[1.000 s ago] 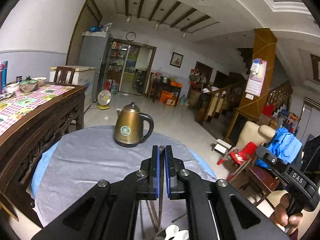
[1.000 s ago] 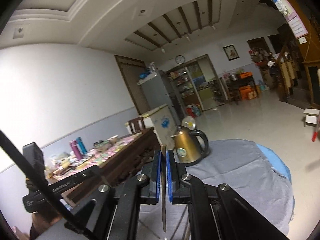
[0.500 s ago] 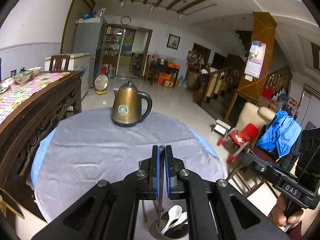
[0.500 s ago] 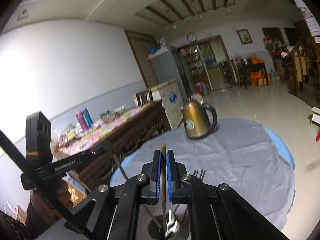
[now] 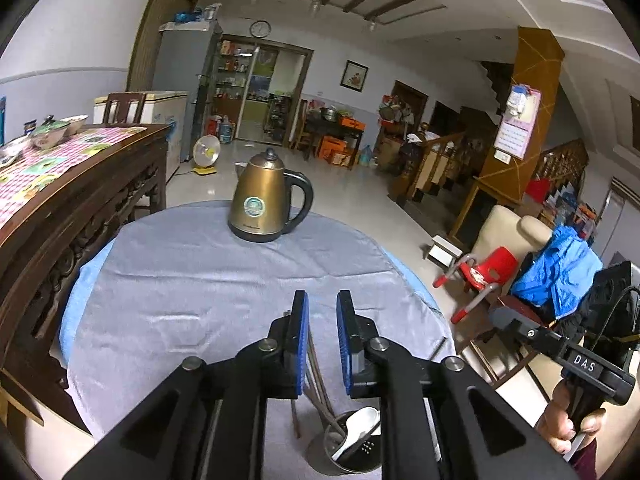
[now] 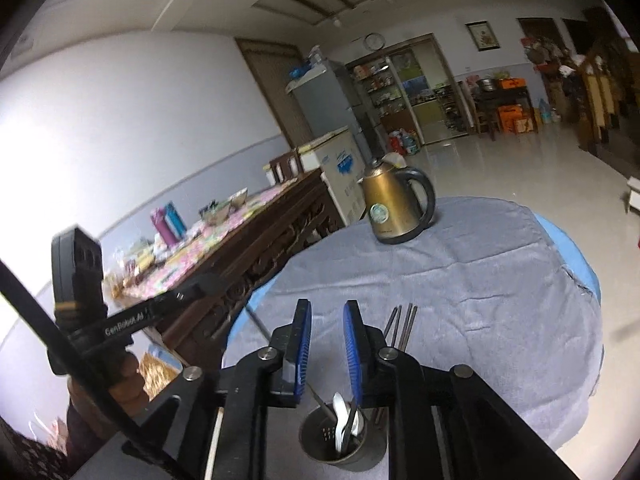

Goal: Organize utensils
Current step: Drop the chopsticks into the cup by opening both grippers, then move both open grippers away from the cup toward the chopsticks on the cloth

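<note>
1. Left gripper (image 5: pixel 322 344): jaws spread, nothing between the blue pads. Right gripper (image 6: pixel 327 346): same, spread and empty.
2. Utensil holder (image 6: pixel 320 446) sits right below and slightly ahead of both grippers, at the near edge of the round table (image 5: pixel 160 280). It holds a white spoon (image 5: pixel 358 430) plus some dark thin handles; can't tell exactly what they are.
3. Leaning chopsticks (image 6: pixel 402 326): from the right wrist view, their tips stick up just right of the right gripper's right finger, long axis running from the holder up and away, near-parallel to the fingers. In the left wrist view, thin sticks show low between the jaws, leaning left from the holder.
4. Judgement: holder looks already loaded, so the next grab depends on any loose item, and none is visible on the cloth. Both grippers are about equally near the holder.
5. Far: kettle (image 5: pixel 264 200) upright at the far side of the table, well apart from the holder.
</note>
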`<state>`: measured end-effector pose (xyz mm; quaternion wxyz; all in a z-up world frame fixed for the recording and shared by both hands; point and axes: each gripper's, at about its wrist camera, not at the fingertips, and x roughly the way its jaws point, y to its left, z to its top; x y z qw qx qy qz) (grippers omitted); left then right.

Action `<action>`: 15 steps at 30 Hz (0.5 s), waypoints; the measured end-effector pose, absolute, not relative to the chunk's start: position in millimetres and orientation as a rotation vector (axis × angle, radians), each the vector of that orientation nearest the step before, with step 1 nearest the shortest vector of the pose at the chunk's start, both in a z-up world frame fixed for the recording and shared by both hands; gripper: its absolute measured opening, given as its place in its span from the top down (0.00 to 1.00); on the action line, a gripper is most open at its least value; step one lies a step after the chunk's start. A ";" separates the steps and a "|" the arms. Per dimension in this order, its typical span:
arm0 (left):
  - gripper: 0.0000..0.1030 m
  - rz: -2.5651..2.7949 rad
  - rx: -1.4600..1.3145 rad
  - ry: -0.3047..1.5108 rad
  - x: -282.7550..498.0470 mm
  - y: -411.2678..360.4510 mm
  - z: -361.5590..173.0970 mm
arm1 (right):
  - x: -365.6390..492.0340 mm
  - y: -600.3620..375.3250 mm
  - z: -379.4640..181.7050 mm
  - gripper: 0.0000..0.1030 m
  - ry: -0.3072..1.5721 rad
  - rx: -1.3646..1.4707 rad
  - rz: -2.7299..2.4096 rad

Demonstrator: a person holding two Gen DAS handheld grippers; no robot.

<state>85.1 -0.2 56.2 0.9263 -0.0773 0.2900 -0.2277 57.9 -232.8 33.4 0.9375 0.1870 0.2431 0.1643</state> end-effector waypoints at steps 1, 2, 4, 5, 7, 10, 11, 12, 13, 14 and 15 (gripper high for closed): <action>0.87 -0.454 -0.166 0.597 87.0 4.0 55.5 | 58.7 -237.3 32.9 0.82 0.489 0.396 0.321; 0.87 -0.446 -0.169 0.600 88.7 6.5 54.9 | 59.9 -240.9 33.1 0.82 0.488 0.406 0.310; 0.87 -0.422 -0.177 0.608 92.4 14.1 51.9 | 61.6 -250.2 29.5 0.82 0.484 0.435 0.277; 0.87 -0.410 -0.178 0.611 93.6 16.8 50.4 | 63.3 -255.3 26.6 0.82 0.488 0.451 0.264; 0.85 -0.375 -0.181 0.623 97.1 25.1 46.0 | 65.7 -262.7 22.3 0.82 0.497 0.477 0.243; 0.72 -0.319 -0.174 0.639 99.7 35.6 38.0 | 69.7 -274.4 12.1 0.82 0.516 0.511 0.206; 0.68 -0.293 -0.165 0.641 99.5 37.8 35.8 | 70.9 -276.8 9.3 0.82 0.527 0.518 0.197; 0.60 -0.268 -0.152 0.643 99.6 39.2 33.8 | 72.1 -279.3 5.4 0.82 0.539 0.525 0.189; 0.56 -0.231 -0.132 0.643 99.2 40.9 31.0 | 73.0 -281.8 2.0 0.82 0.551 0.532 0.181; 0.55 -0.208 -0.117 0.643 99.1 41.8 29.4 | 74.3 -283.0 -0.3 0.82 0.559 0.536 0.176; 0.53 -0.185 -0.102 0.642 98.8 42.6 28.1 | 75.9 -285.4 -4.8 0.82 0.573 0.541 0.167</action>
